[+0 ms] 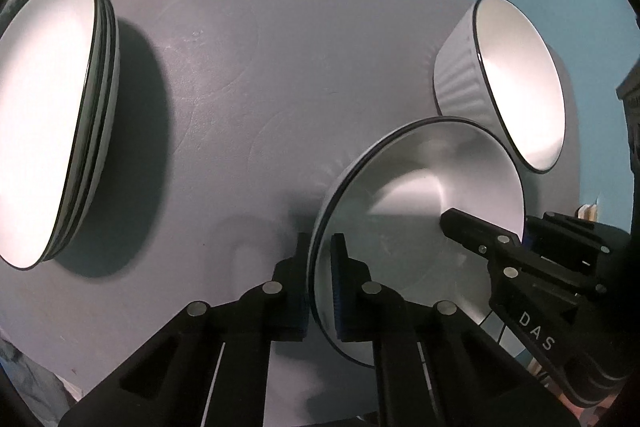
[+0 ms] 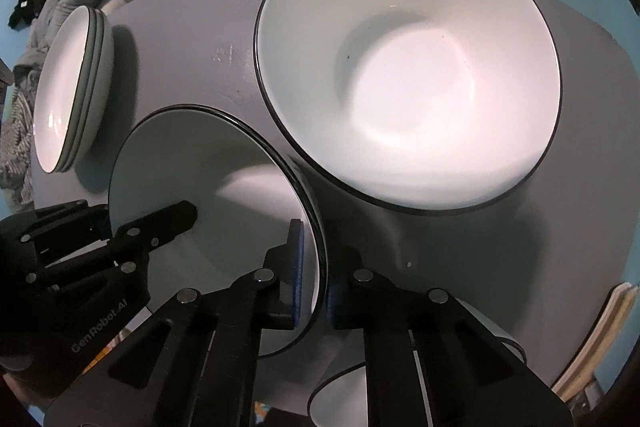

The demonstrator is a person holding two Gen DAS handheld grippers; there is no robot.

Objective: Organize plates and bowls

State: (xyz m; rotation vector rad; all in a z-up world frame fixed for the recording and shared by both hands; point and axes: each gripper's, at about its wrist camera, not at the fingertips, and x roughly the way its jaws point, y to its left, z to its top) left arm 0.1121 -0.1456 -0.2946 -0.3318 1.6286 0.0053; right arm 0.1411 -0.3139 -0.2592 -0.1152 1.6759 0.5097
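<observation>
Together, both hand-held grippers [image 1: 320,279] [image 2: 316,267] pinch one smooth, black-rimmed bowl [image 1: 420,195].

On my right hand-held gripper [image 1: 516,239], seen from the left wrist camera, white capitals on the black body read "DAS", just right of the bowl [image 1: 420,211] it clamps. On my left hand-held gripper [image 2: 120,227], seen from the right wrist camera, pale lettering on the black body reads "GenRobot.AI", below and left of that bowl.
</observation>
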